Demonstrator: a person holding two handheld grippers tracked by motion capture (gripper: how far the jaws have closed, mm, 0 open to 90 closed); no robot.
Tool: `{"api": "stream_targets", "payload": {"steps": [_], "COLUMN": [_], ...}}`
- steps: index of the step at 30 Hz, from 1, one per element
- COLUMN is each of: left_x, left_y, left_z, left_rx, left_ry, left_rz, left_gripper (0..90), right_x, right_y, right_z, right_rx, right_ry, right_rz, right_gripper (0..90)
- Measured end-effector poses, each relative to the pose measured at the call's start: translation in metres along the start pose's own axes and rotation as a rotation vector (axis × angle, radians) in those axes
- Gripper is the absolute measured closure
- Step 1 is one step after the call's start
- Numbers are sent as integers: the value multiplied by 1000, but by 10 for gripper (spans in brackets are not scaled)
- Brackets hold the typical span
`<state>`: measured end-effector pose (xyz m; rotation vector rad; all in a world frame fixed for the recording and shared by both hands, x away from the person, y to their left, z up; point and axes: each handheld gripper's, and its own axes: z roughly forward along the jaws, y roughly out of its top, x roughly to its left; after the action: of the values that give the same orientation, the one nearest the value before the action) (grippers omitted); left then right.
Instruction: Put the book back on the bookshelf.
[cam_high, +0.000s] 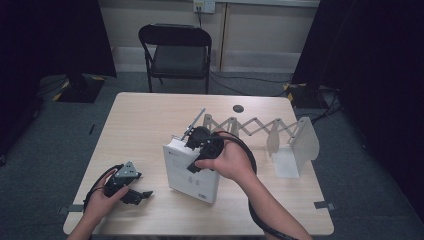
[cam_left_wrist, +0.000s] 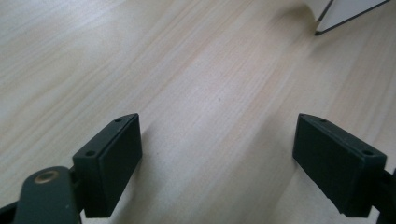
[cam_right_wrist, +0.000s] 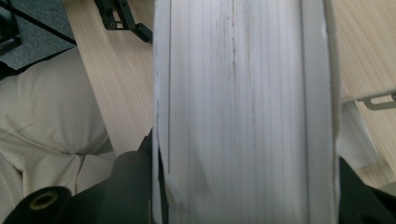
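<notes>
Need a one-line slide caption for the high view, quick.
Right gripper clamps the top edge of a white book on the table; left gripper rests open beside it.

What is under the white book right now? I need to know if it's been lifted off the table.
The white book stands upright, gripped at its top edge by the right gripper. Its bottom edge seems to meet the wooden table; any gap there is too small to tell.
</notes>
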<state>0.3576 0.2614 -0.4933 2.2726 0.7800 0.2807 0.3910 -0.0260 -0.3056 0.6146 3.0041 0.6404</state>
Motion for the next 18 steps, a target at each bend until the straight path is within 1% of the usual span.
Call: {"api": "stream_targets", "payload": {"steps": [1,3,4,5,6,7,9,11,16,17,18], "left_x": [0,0,1,1,2,1,2,1,1,1,1], "left_y": [0,-1,-2,-2,-5,-4,-4,-4,-5,-5,-5], "left_z": [1,2,4,4,7,7,7,7,7,7,7], "left_rx": [-2,-10,-27,-27,-49,-47,-44,-37,-39,-38,-39], "left_ry": [8,10,5,5,6,0,0,2,1,1,1], "left_rz": [5,14,14,14,13,15,18,22,19,19,18], "left_gripper": [150,129,95,73,42,25,18,3,0,0,0], "right_x": [-1,-1,-1,-1,-2,-2,-1,-1,0,0,0], "right_y": [-2,-5,-8,-8,-11,-13,-15,-20,-26,-27,-31], "right_z": [-1,-3,-4,-4,-7,-9,-10,-15,-21,-22,-24], "right_rx": [-1,-2,-9,-9,-5,-7,0,1,5,3,2], "right_ry": [-2,-8,-6,-6,-4,-3,-4,-10,-18,-17,-16], "right_rz": [-5,4,2,2,18,11,19,17,26,18,30], "right_gripper": [525,525,525,525,525,525,525,526,526,526,526]}}
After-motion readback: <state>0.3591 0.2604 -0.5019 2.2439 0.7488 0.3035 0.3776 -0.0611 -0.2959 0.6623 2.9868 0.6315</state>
